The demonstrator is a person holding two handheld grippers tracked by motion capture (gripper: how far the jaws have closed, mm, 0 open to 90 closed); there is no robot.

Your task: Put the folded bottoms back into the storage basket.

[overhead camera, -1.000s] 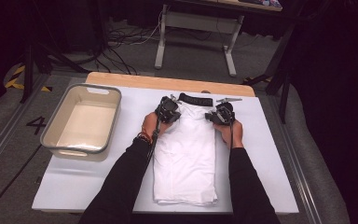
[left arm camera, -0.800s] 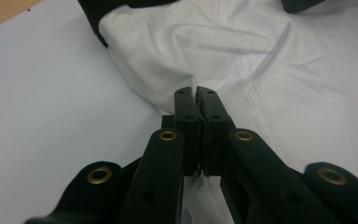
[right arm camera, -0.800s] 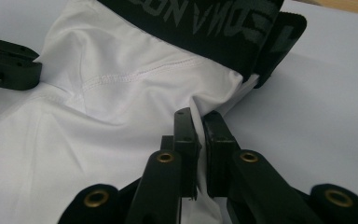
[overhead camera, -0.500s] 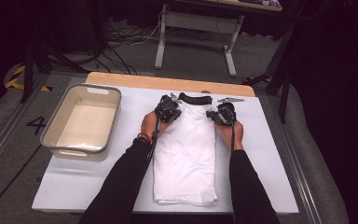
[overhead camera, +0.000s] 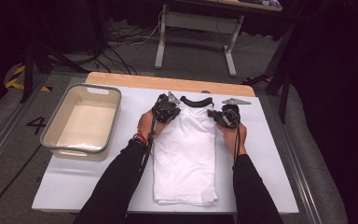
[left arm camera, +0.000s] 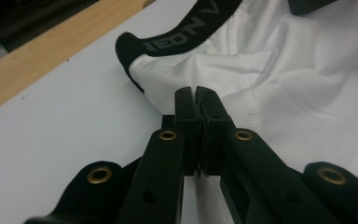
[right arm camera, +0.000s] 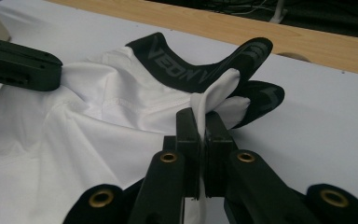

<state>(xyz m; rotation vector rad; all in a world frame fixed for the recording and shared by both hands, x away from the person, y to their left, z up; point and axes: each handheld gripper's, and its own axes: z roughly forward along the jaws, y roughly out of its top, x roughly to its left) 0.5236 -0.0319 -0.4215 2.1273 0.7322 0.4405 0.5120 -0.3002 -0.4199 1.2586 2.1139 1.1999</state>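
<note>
A white shirt, folded into a long narrow strip, lies on the white table with its black lettered collar at the far end. My left gripper is shut on white fabric just left of the collar; its tips pinch a raised fold. My right gripper is shut on the fabric at the collar's right end, and a white fold stands up between its tips. The left gripper also appears across the shirt in the right gripper view.
A beige bin with a grey rim stands on the table's left side. A wooden strip runs along the table's far edge. Beyond it are desk legs and cables on the floor.
Both hands have come up slightly with the collar end of the shirt pinched in the grippers. The rest of the shirt lies as before.
</note>
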